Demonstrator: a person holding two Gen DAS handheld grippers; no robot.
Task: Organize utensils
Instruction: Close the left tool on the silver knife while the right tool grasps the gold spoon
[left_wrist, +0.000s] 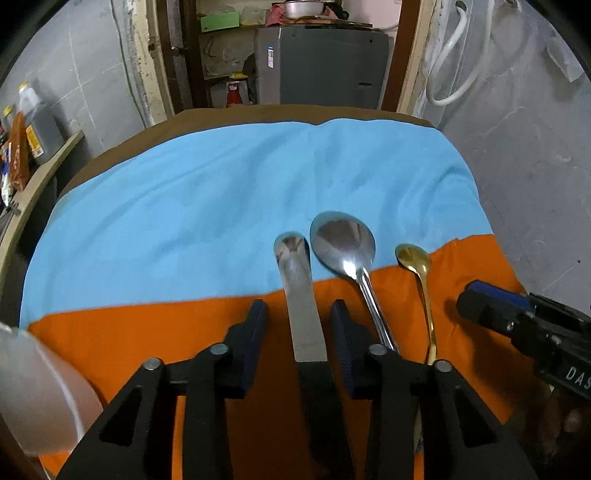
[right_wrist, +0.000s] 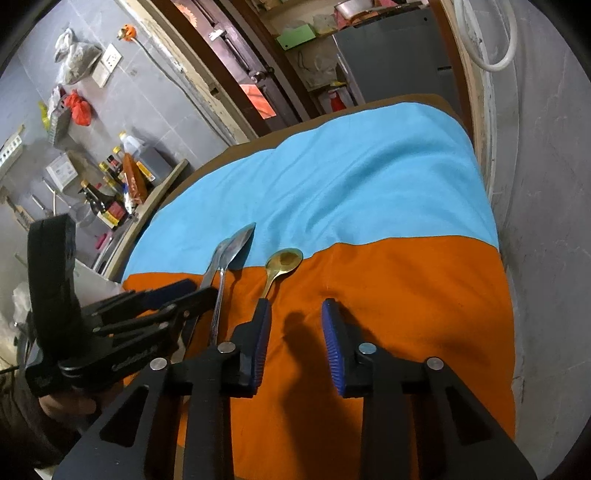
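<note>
1. Under the left wrist camera, the left gripper (left_wrist: 298, 325) is straddling a table knife (left_wrist: 301, 310) on the orange cloth (left_wrist: 147, 332), pads apart from it (serving spoon (left_wrist: 343, 247) and gold teaspoon (left_wrist: 415, 258) alongside).
2. Seen from the right wrist, the right gripper (right_wrist: 295, 332) is hovering empty, jaws apart, beside the teaspoon (right_wrist: 282, 263).

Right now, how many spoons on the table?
2: the large steel spoon lies just right of the knife, the small gold spoon further right. More could be hidden behind the claws.
</note>
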